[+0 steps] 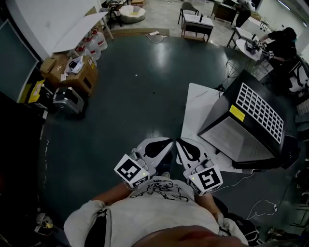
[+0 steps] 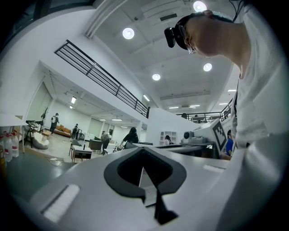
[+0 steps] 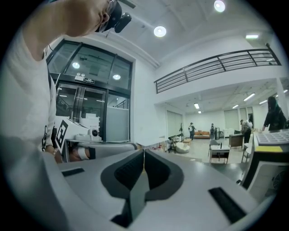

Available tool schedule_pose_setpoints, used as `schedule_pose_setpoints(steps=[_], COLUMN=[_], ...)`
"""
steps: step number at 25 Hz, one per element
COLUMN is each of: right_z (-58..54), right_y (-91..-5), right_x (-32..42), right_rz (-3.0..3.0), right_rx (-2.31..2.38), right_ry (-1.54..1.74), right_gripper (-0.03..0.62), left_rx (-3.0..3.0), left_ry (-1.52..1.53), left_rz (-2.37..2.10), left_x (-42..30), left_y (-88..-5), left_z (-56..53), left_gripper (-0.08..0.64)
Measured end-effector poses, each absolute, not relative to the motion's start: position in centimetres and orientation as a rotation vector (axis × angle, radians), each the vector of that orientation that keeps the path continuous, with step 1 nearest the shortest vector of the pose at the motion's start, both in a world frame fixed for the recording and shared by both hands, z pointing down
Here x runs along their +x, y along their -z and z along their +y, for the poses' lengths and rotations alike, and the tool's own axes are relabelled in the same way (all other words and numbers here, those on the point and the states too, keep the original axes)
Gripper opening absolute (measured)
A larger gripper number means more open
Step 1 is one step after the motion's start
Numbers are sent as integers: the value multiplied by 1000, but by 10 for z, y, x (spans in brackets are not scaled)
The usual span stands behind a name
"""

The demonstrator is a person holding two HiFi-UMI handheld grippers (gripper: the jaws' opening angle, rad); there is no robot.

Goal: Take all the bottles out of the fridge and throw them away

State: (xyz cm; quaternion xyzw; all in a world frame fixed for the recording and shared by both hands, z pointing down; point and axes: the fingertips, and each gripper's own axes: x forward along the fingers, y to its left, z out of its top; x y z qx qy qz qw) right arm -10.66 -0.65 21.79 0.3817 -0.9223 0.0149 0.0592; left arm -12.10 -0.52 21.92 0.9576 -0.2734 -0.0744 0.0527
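Note:
Both grippers are held side by side close to my chest, over the dark green floor. My left gripper (image 1: 168,141) (image 2: 143,150) is shut, with nothing between its jaws. Beside it, my right gripper (image 1: 179,141) (image 3: 144,151) is also shut and empty. A black box-shaped cabinet (image 1: 251,126) (image 3: 271,155) with a white grid panel and a yellow sticker stands to my right on a white mat (image 1: 199,108); its inside is hidden. Several clear bottles (image 1: 95,40) (image 2: 9,146) stand on the floor at the far left, under a leaning white board.
Cardboard boxes (image 1: 77,72) and a black case (image 1: 67,99) sit at the left. A white table (image 1: 198,21) and a round white seat (image 1: 132,13) are far ahead. People work at desks at the far right (image 1: 280,43). A white cable (image 1: 263,207) lies near my right foot.

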Motion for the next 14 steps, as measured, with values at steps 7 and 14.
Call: schedule_pose_setpoints(steps=[7, 14], right_z=[-10, -12], right_y=[-218, -218], right_x=[-104, -95], right_rz=[-2792, -2795], right_rx=[1155, 1167], right_ry=[-37, -40], right_gripper=[14, 14], left_rx=[2906, 2903], left_ry=[229, 224], left_rz=[-838, -842], left_x=[-120, -113], left_y=[-220, -222], left_z=[-9, -11], left_gripper=[8, 8])
